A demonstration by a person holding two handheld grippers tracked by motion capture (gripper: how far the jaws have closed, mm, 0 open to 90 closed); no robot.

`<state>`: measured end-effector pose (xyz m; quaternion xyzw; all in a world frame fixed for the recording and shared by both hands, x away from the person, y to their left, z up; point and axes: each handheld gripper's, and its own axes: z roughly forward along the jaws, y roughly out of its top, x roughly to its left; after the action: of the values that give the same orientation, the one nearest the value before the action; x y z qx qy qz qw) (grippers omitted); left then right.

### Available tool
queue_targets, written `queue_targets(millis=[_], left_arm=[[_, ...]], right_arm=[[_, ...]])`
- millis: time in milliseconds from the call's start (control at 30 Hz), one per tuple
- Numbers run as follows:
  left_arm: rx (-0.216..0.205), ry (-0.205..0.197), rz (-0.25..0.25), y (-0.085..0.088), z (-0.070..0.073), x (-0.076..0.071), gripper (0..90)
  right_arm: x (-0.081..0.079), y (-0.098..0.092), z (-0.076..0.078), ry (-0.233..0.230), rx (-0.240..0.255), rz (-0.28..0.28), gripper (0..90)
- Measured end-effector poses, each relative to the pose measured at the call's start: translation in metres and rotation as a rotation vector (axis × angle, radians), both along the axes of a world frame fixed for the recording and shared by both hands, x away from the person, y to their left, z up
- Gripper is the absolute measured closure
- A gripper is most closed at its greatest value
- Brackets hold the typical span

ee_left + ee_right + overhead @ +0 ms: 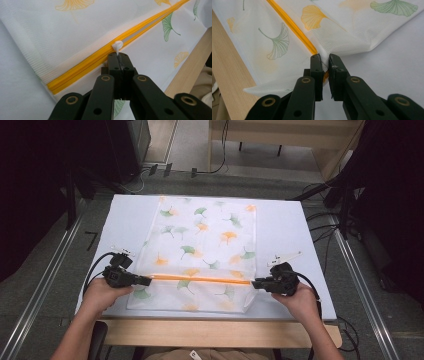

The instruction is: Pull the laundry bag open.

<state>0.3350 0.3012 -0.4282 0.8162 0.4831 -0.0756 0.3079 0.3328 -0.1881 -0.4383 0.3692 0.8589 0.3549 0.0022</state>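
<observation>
A white mesh bag (200,250) printed with green and orange ginkgo leaves is seen lying flat on the white desk (285,227) in the high view, spread from the middle of the desk down towards 6 o'clock, where its near edge comes close to the wooden front strip (215,332). An orange zipper (200,278) is run across the bag's near part from 9 o'clock to 3 o'clock. The left hand-held gripper (148,280) is held at the 9 o'clock end of that zipper, with the left hand (102,295) behind it; in the left gripper view its jaws are pressed fully together on the small white zipper pull (117,46), which stands out just beyond the tips, and the zipper is seen parted a little past the pull towards 2 o'clock. The right hand-held gripper (254,283) is held at the 3 o'clock end of the zipper by the right hand (300,300); in the right gripper view its jaws are nearly closed, with a narrow gap between them, and a bunched fold of the bag's mesh at the zipper's end (325,65) is pinched there. From that grip the cloth is drawn into a raised crease towards 2 o'clock in the same view. The two hand-held grippers are kept well apart, with the zipper stretched straight between them.
</observation>
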Motion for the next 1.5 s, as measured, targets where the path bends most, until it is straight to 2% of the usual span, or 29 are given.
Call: queue_targets(millis=[567,667,700,800,1033,1067,1300,1333,1500], left_arm=[[-0.025,0.003,0.007,0.002,0.001,-0.001,90.0],[-0.065,0.008,0.016,0.004,0.001,-0.001,90.0],[-0.066,0.007,0.016,0.005,0.001,-0.001,90.0],[-0.031,0.008,0.011,0.004,0.0,-0.001,90.0],[-0.022,0.002,0.023,0.009,0.0,-0.003,90.0],[-0.01,-0.004,0.025,0.012,0.0,-0.003,90.0],[-0.017,-0.009,0.058,0.026,0.0,-0.006,90.0],[-0.02,-0.006,0.074,0.03,0.0,-0.007,90.0],[-0.021,-0.009,0.079,0.032,0.0,-0.008,90.0]], right_arm=[[0.001,0.0,-0.001,0.008,-0.005,-0.004,84.6],[0.002,-0.001,-0.001,0.007,-0.007,-0.004,84.6],[0.002,-0.001,-0.001,0.008,-0.005,-0.006,84.6],[0.002,-0.001,-0.001,0.008,-0.003,-0.006,84.6],[0.004,-0.001,-0.001,0.005,-0.008,0.001,84.6],[0.005,-0.001,-0.001,0.005,-0.01,0.005,84.6],[0.007,-0.002,0.0,0.004,-0.004,0.001,84.5],[0.008,-0.003,0.0,0.004,-0.005,0.001,84.6],[0.008,-0.001,-0.001,0.005,-0.013,0.006,84.6]])
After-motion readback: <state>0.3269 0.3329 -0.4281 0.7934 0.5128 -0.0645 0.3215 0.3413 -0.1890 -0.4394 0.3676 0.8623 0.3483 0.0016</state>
